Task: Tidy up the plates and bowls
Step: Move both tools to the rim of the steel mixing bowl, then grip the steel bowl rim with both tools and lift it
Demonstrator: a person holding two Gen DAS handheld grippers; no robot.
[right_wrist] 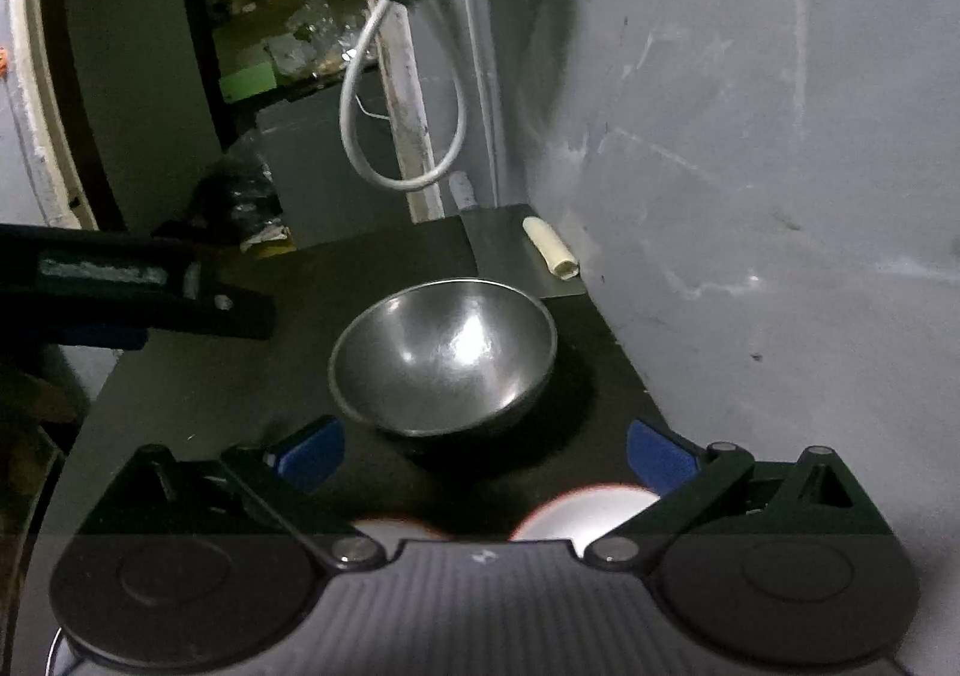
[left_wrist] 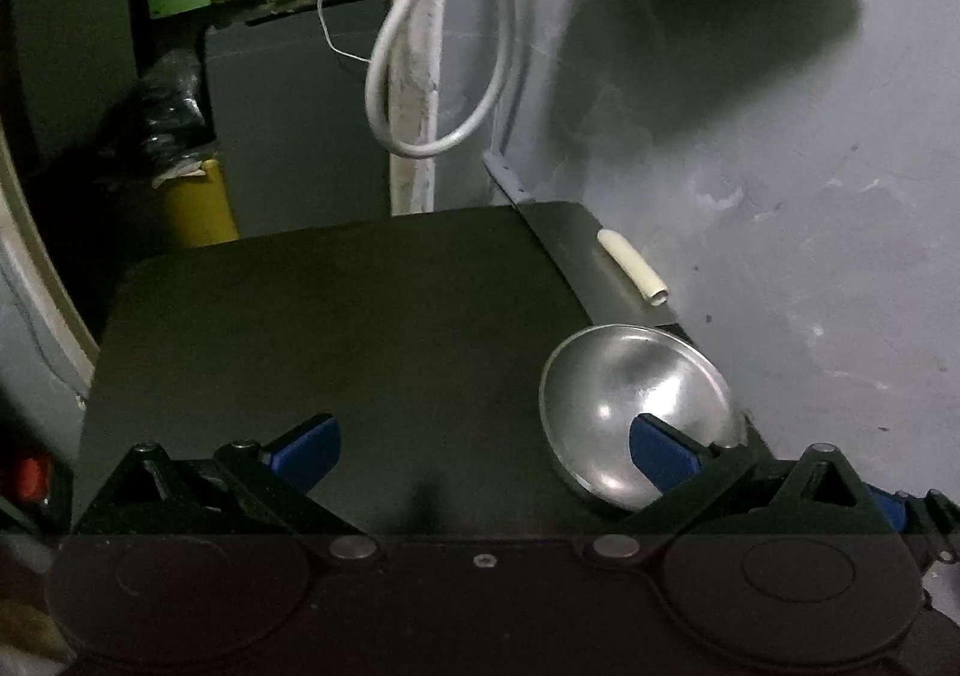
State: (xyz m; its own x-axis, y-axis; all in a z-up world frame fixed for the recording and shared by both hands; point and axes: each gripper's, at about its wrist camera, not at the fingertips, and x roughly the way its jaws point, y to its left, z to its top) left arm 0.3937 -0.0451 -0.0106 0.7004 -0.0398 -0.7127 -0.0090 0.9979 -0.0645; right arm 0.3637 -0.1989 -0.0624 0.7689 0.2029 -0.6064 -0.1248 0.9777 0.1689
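A round steel bowl sits upright on a dark table near its right edge, by the grey wall. In the left wrist view my left gripper is open and empty, its right blue fingertip in front of the bowl's near rim. In the right wrist view the same bowl lies straight ahead of my right gripper, which is open with nothing between its blue pads. A bright rounded white shape shows just below the right gripper; what it is I cannot tell. The left gripper's dark body reaches in from the left.
A short cream tube lies on a grey sheet at the table's far right corner. A white cable loop hangs by a pale post behind the table. A yellow bin stands beyond the far left edge. The grey wall bounds the right.
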